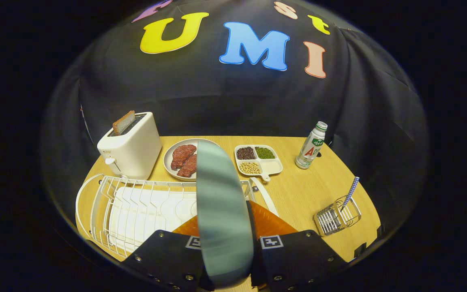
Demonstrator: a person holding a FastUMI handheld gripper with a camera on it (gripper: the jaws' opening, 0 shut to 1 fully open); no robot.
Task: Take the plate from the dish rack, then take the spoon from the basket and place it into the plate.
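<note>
A grey-blue plate (222,211) stands on edge between my two fingers, and the gripper (233,243) is shut on its rim. The plate is lifted above the white wire dish rack (136,211), which sits just ahead and to the left of the fingers. A small wire basket (337,217) stands on the table to the right of the fingers. A spoon with a blue checked handle (352,190) leans out of it. The plate hides part of the rack and of the table behind it.
Beyond the rack stand a white toaster (130,148) with a bread slice, a plate of meat (183,160), and a divided dish of beans (258,159). A small bottle (311,146) stands further right. Bare wooden tabletop (298,190) lies between the rack and the basket.
</note>
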